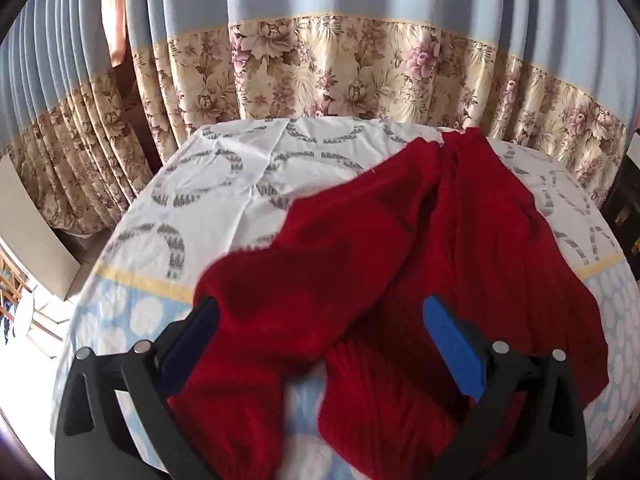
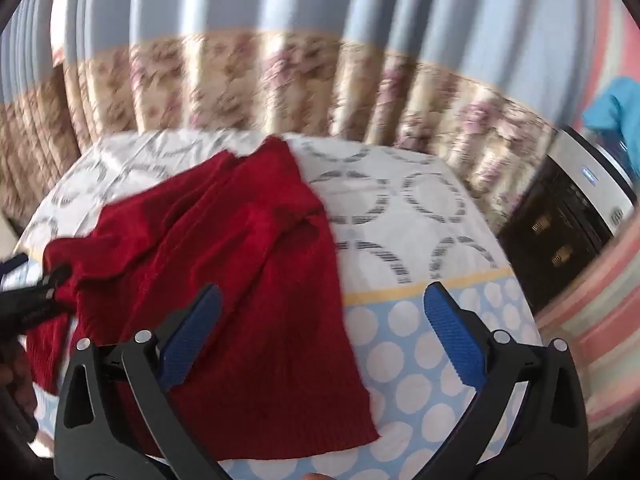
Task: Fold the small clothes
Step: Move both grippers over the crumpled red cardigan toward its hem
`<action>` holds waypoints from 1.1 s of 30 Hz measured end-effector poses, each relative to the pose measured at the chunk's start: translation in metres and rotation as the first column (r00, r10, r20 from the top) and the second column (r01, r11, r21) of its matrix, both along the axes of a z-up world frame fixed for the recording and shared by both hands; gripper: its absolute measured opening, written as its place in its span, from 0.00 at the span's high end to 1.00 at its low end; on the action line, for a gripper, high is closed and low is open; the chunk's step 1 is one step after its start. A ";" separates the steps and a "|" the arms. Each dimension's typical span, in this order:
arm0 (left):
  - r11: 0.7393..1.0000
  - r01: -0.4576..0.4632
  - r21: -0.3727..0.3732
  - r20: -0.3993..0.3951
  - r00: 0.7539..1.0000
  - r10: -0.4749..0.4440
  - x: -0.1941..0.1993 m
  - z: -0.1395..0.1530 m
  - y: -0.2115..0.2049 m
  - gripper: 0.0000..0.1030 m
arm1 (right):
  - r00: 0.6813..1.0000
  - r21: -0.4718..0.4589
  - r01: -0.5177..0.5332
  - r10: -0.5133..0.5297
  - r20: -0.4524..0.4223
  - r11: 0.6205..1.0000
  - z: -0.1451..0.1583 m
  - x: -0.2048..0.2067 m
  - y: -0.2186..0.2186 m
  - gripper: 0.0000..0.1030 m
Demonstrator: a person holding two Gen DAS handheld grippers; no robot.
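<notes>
- Across the patterned sheet (image 1: 224, 184) that covers the worktop lies the red knit sweater (image 1: 400, 248), spread but rumpled, its body running from the near edge of the sheet toward the floral curtain (image 1: 340, 72) behind.
- Nearest the left gripper (image 1: 320, 332), a sleeve is bunched over the sweater's body; the gripper's jaws stand spread wide, with red cloth lying between the blue pads (image 1: 454, 344) but nothing pinched.
- Over the sweater's ribbed hem (image 2: 320, 436) hovers the right gripper (image 2: 320, 328), tilted down, jaws likewise spread and empty; one pad is above the knit, the other above the dotted border of the sheet.
- Judged from this, the fold has hardly begun: the sleeve wants laying flat first.
- To do it well, each gripper should likely bite a single clean layer near an edge, cuff on the sweater's left, hem corner on its right, rather than a thick bunch.
- Lift only enough to clear the sweater, and carry the cloth across evenly so the knit does not drag or the sheet pucker beneath it.
</notes>
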State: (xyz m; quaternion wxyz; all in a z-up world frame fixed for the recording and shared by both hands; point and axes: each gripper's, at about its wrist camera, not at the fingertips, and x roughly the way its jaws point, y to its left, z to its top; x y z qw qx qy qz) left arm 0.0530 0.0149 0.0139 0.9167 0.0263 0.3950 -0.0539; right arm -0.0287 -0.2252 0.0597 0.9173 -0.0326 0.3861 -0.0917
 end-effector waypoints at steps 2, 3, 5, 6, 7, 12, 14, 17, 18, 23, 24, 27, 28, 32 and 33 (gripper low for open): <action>0.998 0.037 -0.047 0.052 0.998 -0.034 0.010 -0.002 0.006 0.01 | 0.998 0.003 -0.033 0.033 0.045 0.999 -0.004 0.006 0.012 0.03; 0.996 0.034 -0.077 0.089 0.996 -0.027 0.012 0.001 0.010 0.01 | 0.995 0.009 -0.045 0.044 0.094 0.999 -0.006 0.004 0.015 0.03; 0.995 0.007 -0.102 0.119 0.993 0.006 0.019 0.002 0.017 0.01 | 0.983 0.004 -0.031 0.030 0.180 1.000 -0.009 0.008 0.016 0.03; 0.995 -0.023 -0.100 0.129 0.991 0.036 0.019 0.003 0.021 0.01 | 0.983 -0.011 -0.012 0.013 0.185 1.000 -0.010 0.012 0.017 0.03; 0.993 -0.048 -0.108 0.146 0.987 0.064 0.016 0.003 0.027 0.01 | 0.984 0.000 -0.008 0.008 0.177 1.000 -0.006 0.019 0.013 0.03; 0.999 -0.034 -0.009 0.142 0.989 0.035 0.002 -0.003 0.018 0.01 | 0.987 0.094 -0.045 0.030 0.160 0.995 -0.006 0.023 -0.008 0.03; 0.996 -0.059 0.062 0.134 0.990 0.050 0.000 -0.004 0.010 0.01 | 0.987 0.099 -0.042 0.026 0.161 0.994 -0.008 0.023 -0.010 0.03; 0.997 -0.081 0.009 0.122 0.989 0.080 -0.009 0.001 0.007 0.01 | 0.989 0.174 -0.051 0.025 0.148 0.983 -0.019 0.022 -0.025 0.03; 0.996 -0.094 0.003 0.116 0.989 0.094 -0.009 0.000 0.004 0.01 | 0.990 0.183 -0.053 0.028 0.138 0.982 -0.022 0.024 -0.026 0.03; 0.995 -0.101 -0.016 0.066 0.993 0.102 -0.006 -0.017 0.002 0.01 | 0.993 0.165 -0.087 0.073 0.092 0.982 -0.039 0.026 -0.022 0.03; 0.994 -0.113 -0.008 0.066 0.991 0.113 -0.006 -0.019 0.004 0.01 | 0.993 0.164 -0.089 0.076 0.087 0.982 -0.042 0.024 -0.022 0.03; 0.991 -0.133 -0.030 0.060 0.989 0.134 -0.006 -0.026 0.013 0.01 | 0.995 0.161 -0.086 0.077 0.057 0.983 -0.053 0.022 -0.018 0.03; 0.991 -0.133 -0.036 0.051 0.990 0.134 -0.006 -0.029 0.015 0.01 | 0.996 0.160 -0.082 0.076 0.048 0.984 -0.055 0.022 -0.019 0.03; 0.993 -0.119 -0.020 0.047 0.992 0.120 -0.007 -0.035 0.017 0.01 | 0.997 0.178 -0.071 0.069 0.021 0.981 -0.063 0.024 -0.017 0.03; 0.993 -0.116 -0.023 0.053 0.992 0.118 -0.008 -0.035 0.017 0.01 | 0.998 0.176 -0.067 0.065 0.015 0.982 -0.065 0.025 -0.016 0.03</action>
